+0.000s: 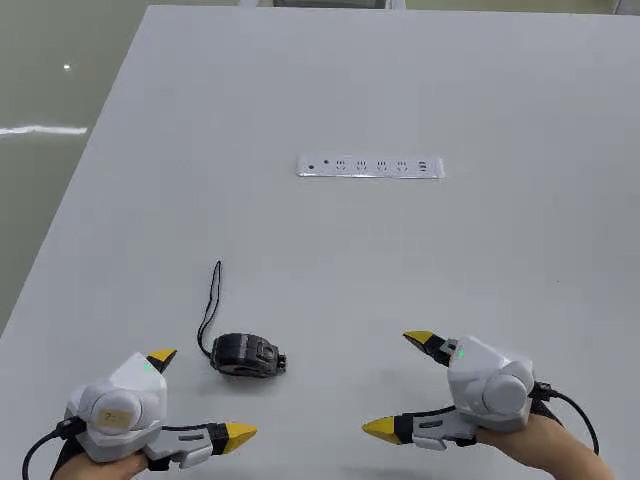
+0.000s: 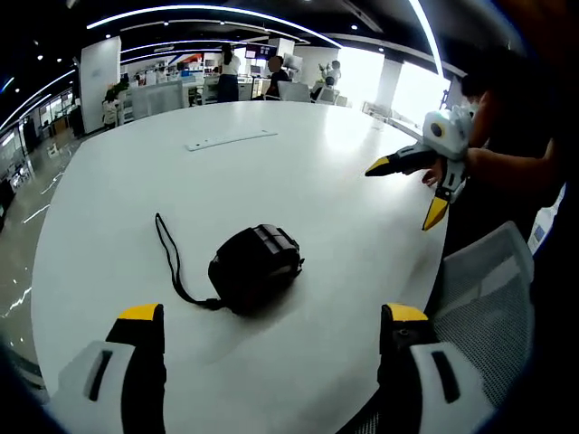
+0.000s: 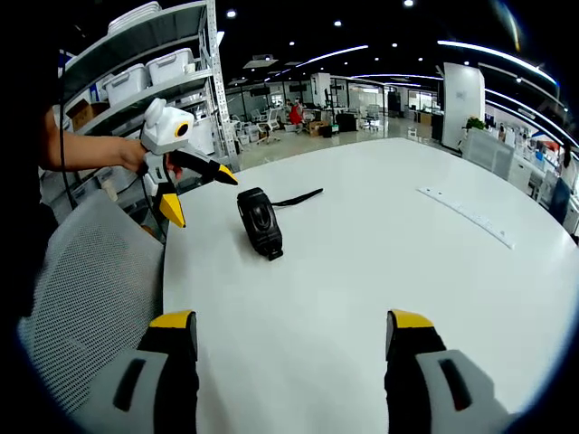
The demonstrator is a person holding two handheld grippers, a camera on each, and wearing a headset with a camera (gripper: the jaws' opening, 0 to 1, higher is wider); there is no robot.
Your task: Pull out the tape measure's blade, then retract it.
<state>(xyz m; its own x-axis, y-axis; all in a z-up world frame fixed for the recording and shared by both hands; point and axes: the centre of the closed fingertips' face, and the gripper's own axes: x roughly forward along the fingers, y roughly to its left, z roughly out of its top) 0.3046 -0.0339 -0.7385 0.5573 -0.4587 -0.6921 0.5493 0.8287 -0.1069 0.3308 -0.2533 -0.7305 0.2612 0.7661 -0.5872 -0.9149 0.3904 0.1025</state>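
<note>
The left gripper point(image 1: 200, 393) is held low on the person's left, its jaws spread wide, with the yellow tips aimed inward to the right. The right gripper point(image 1: 400, 383) mirrors it on the other side — jaws equally wide, tips aimed left. Each is gripped from behind, by the left hand point(image 1: 100, 468) and the right hand point(image 1: 540, 448) — the two grippers well apart.
</note>
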